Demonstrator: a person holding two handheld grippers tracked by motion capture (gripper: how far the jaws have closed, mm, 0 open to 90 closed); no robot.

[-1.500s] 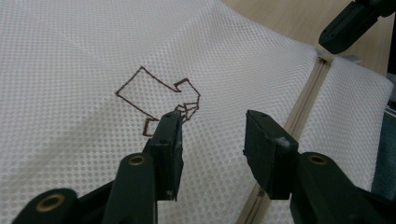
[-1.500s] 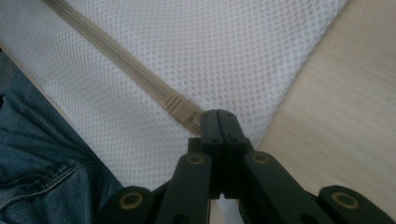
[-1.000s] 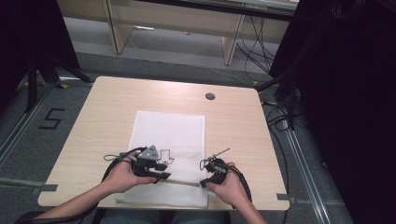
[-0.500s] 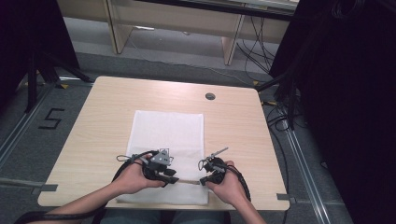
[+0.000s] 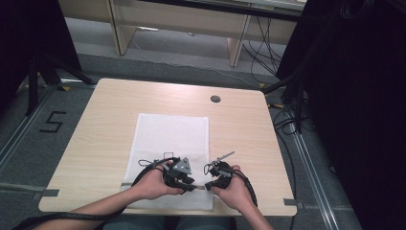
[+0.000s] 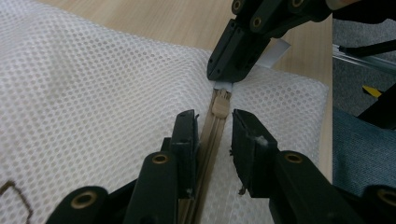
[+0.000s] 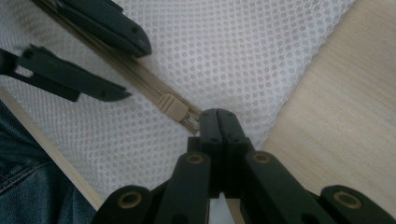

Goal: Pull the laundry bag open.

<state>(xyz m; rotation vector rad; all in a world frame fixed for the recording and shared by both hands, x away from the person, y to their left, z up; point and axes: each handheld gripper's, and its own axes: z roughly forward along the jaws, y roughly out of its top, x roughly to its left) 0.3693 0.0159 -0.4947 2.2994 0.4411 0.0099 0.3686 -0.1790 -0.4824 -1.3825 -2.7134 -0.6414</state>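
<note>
While the white mesh bag [image 5: 172, 143] lies flat on the wooden table [image 5: 95, 124], its zipper edge toward me at 6 o'clock, I read the step in hand as setting up to work the zipper [image 6: 208, 144].

Starting at the left, my left gripper [image 5: 189, 179] sits over the bag's near edge. In the left gripper view its jaws straddle the tan zipper track, one pad on either side, with daylight between pads and track; they have just been closing, but nothing is pinched yet, so I count them as released. The zipper slider [image 6: 219, 105] lies just ahead of them at 12 o'clock.

Moving right, my right gripper [image 5: 207, 184] is clenched. In the right gripper view its tips meet at the end of the track, with the slider [image 7: 173, 108] just beyond at 10 o'clock; I judge it pinches the white tab or the fabric there, though the exact bite is hidden.

Next, I judge the left jaws must finish closing on the track or slider, squarely, while the right holds the end taut.
</note>
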